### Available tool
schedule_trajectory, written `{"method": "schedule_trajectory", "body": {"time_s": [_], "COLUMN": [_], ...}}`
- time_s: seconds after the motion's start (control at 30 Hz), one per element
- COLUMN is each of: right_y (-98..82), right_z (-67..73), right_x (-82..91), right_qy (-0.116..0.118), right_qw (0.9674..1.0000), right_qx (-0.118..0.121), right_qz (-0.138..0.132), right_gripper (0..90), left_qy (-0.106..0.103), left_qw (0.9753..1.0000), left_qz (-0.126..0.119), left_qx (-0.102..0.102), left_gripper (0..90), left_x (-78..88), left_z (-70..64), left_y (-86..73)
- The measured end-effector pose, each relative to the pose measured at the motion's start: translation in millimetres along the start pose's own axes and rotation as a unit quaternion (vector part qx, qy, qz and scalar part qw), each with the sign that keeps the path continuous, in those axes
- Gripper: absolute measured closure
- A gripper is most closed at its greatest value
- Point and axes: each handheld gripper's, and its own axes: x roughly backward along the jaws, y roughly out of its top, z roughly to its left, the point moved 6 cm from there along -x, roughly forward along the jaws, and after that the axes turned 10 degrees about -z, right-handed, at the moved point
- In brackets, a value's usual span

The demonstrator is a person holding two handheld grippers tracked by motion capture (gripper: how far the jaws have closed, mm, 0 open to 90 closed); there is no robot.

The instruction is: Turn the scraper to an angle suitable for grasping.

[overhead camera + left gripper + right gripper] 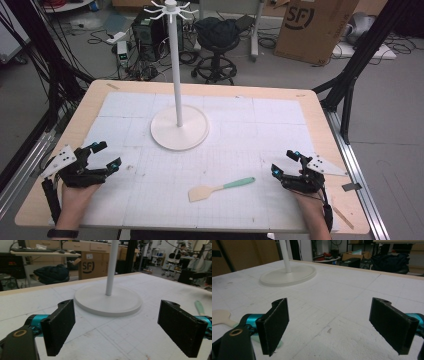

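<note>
Right gripper (285, 162) rests at table edge, jaws wide apart, empty; left gripper (100, 155) same. Spatula (221, 188) lies flat between them, nearer right, well apart from rack (179, 125). I judge best approach: low, jaws square across green handle.

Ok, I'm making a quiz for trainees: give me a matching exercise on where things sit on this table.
Things:
1. spatula
2. stand
3. left gripper
4. right gripper

Places:
A. far middle of the table
B. near right edge, jaws open
C. near middle, lying flat
D. near left edge, jaws open

Pairs: 1-C, 2-A, 3-D, 4-B
</note>
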Motion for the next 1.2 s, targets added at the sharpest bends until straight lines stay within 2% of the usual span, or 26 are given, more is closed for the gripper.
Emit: {"method": "schedule_trajectory", "body": {"time_s": [0.13,0.23,0.3,0.57,0.8,0.93,1.03,1.2], "right_y": [0.0,0.0,0.0,-0.1,-0.2,-0.2,-0.3,-0.2], "right_z": [0.0,0.1,0.1,0.5,1.1,1.1,1.1,1.1], "right_x": [-0.1,-0.1,-0.2,-0.1,0.1,0.1,0.2,0.1], "right_qy": [0.001,0.001,0.002,0.003,0.003,0.003,0.003,0.002], "right_qw": [1.0000,1.0000,1.0000,1.0000,1.0000,1.0000,1.0000,1.0000], "right_qx": [0.001,0.001,0.002,0.000,-0.002,-0.001,-0.001,-0.001], "right_qz": [0.000,0.001,0.000,0.001,0.002,0.002,0.003,0.002], "right_gripper": [15.3,15.3,15.3,15.3,15.3,15.3,15.3,15.3], "left_qy": [-0.022,-0.046,-0.061,-0.094,-0.127,-0.147,-0.157,-0.171], "left_qw": [0.9998,0.9988,0.9980,0.9949,0.9905,0.9865,0.9842,0.9807], "left_qz": [0.005,0.012,0.017,0.033,0.052,0.071,0.079,0.094], "left_qx": [0.000,-0.010,-0.008,-0.013,-0.009,-0.013,-0.016,-0.008], "left_gripper": [14.2,14.0,14.0,14.1,14.2,14.2,14.2,14.6], "left_x": [-11.4,-25.0,-34.8,-69.2,-93.8,-109.7,-120.5,-135.5], "left_z": [-13.4,-28.8,-38.7,-61.4,-84.9,-100.0,-109.8,-122.0], "left_y": [5.4,7.3,7.2,3.0,-2.9,-7.4,-10.9,-16.6]}}
